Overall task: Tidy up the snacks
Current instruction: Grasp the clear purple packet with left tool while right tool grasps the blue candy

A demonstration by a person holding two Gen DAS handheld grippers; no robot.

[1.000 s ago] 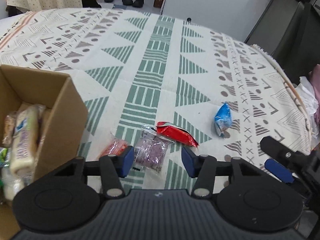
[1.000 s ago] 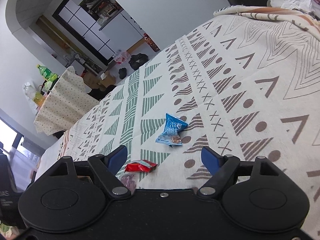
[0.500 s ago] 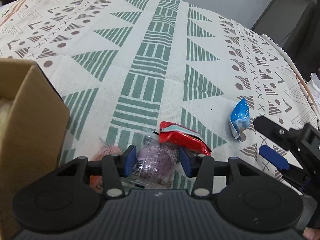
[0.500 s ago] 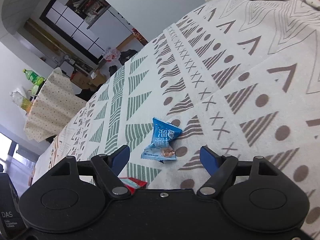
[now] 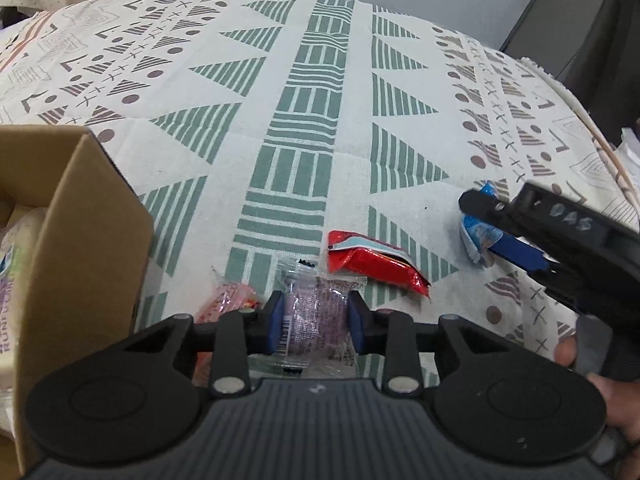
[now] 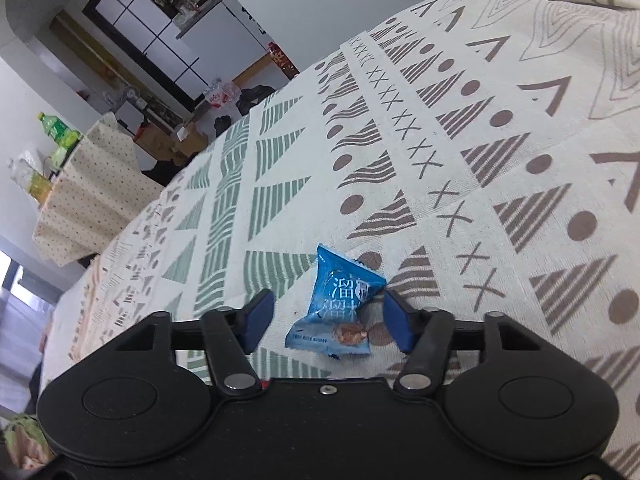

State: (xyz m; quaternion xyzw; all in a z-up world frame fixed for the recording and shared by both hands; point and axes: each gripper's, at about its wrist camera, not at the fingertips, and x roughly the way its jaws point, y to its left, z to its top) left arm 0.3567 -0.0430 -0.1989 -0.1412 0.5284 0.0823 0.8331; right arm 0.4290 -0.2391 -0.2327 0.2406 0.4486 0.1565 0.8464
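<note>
The cardboard box point(image 5: 80, 240) is sitting open at the left edge of the patterned tablecloth point(image 5: 320, 120), holding pale wrapped snack packs point(image 5: 16, 240) stacked against its inner wall. Just right of the box, the left gripper point(image 5: 314, 326) is straddling a purple translucent packet point(image 5: 316, 312), its blue pads touching the packet's two sides, though whether they are gripping it cannot be told. Between the box and that packet a pink packet point(image 5: 232, 300) is lying. Farther right of the box, a red packet point(image 5: 372, 262) is stretching its long axis down to the right. Well right of the box, the right gripper point(image 6: 326, 318) is spreading its fingers around the blue packet point(image 6: 340, 304), neither pad touching it, its long axis pointing away from the gripper
</note>
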